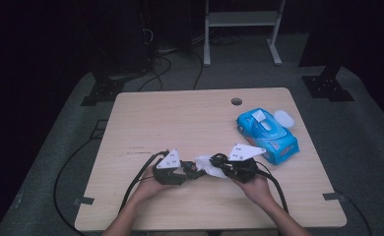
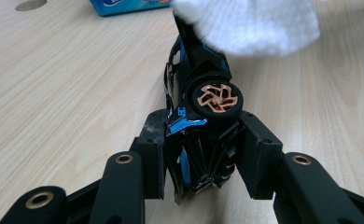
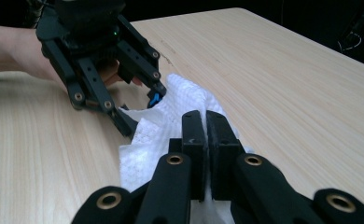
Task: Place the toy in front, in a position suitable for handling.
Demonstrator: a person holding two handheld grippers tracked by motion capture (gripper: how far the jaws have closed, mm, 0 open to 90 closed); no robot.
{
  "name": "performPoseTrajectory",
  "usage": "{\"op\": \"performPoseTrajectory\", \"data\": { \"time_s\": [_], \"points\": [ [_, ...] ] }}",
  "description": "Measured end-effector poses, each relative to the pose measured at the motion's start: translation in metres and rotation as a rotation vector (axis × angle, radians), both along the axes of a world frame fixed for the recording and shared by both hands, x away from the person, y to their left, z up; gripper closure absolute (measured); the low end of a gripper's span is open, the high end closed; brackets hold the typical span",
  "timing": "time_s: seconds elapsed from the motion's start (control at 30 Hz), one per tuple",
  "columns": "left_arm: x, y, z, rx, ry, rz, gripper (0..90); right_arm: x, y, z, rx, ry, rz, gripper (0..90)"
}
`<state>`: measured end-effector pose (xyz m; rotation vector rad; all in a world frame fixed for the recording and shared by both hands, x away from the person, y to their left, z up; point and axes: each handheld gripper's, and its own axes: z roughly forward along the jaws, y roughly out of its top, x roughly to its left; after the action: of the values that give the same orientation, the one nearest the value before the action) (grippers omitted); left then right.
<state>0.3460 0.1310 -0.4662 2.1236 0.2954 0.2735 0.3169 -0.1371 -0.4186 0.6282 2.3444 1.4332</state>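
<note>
A black and blue toy car (image 2: 199,116) with a copper-coloured wheel (image 2: 216,99) is clamped between the jaws of my left gripper (image 2: 202,154), tilted on its side. My left gripper (image 1: 186,172) sits near the table's front middle. A white wipe (image 3: 171,126) is pinched in my right gripper (image 3: 206,135), whose jaws are shut on it. The wipe (image 2: 250,23) lies over the far end of the car. In the high view the wipe (image 1: 205,162) bunches between the two grippers, with my right gripper (image 1: 219,164) just right of it.
A blue pack of wet wipes (image 1: 268,133) with its white lid flipped open lies at the right of the wooden table (image 1: 180,118). A round cable hole (image 1: 236,102) is near the far edge. Cables trail off the front edge.
</note>
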Motion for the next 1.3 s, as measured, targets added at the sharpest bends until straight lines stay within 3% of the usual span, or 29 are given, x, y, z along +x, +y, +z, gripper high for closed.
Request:
{"op": "performPoseTrajectory", "data": {
  "time_s": [0.3,0.47,0.83,1.17,1.3],
  "points": [
    [-0.001,0.000,-0.001,-0.005,-0.005,0.002,58.3,0.016,0.042,-0.001,-0.050,0.060,0.054,86.7],
    [0.000,0.000,-0.001,-0.009,0.002,0.004,58.3,0.022,0.051,-0.006,-0.066,0.097,0.060,86.7],
    [0.001,0.001,-0.002,-0.027,0.009,0.006,58.4,0.026,0.028,-0.006,-0.080,0.103,0.017,86.6],
    [0.001,0.004,-0.003,-0.029,0.006,0.016,58.6,0.029,-0.002,-0.003,-0.134,0.080,-0.060,86.6],
    [0.001,0.003,-0.003,-0.028,0.005,0.016,58.6,0.030,-0.002,-0.002,-0.135,0.085,-0.069,86.5]
  ]
}}
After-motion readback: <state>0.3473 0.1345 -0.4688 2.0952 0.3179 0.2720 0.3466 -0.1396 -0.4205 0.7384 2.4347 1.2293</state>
